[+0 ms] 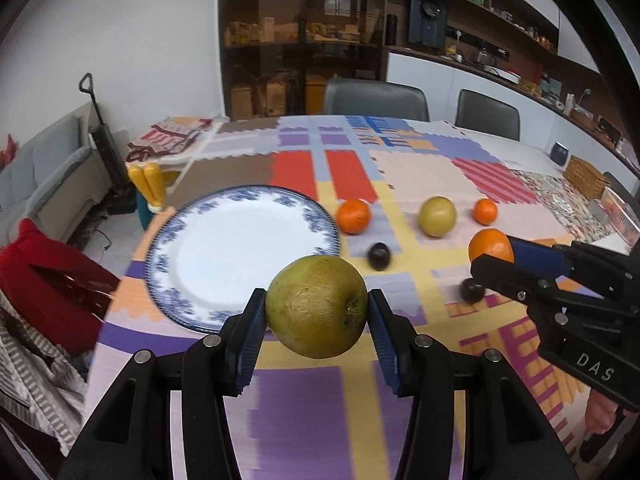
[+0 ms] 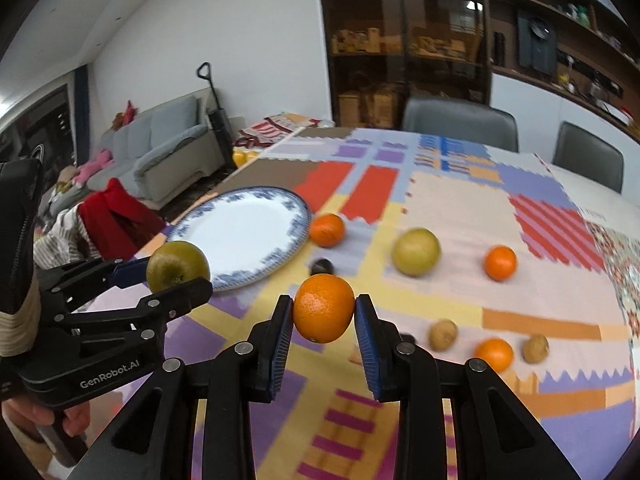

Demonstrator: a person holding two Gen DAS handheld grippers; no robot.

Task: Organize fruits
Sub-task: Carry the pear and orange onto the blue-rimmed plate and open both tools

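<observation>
Patchwork cloth covers the table; shelving, two grey chairs and a sofa stand behind it.

Plate, blue-rimmed and white, taken as landmark; it lies on the cloth and holds no fruit.

Left gripper: jaws partly spread, blue pads clenched on a green pear, which hangs clear of the cloth at the plate's near edge. Seen from the right wrist, the same gripper holds the pear just beside the plate's near-left rim. Its body reads "GenRobot.AI".

Right gripper: jaws narrow, gripping an orange off the cloth, nearer the camera than the plate and to its right. Left view shows this gripper with "DAS" legible on its body.

Loose fruit right of the plate: a second pear, three more oranges, two brown fruits, two dark plums.
</observation>
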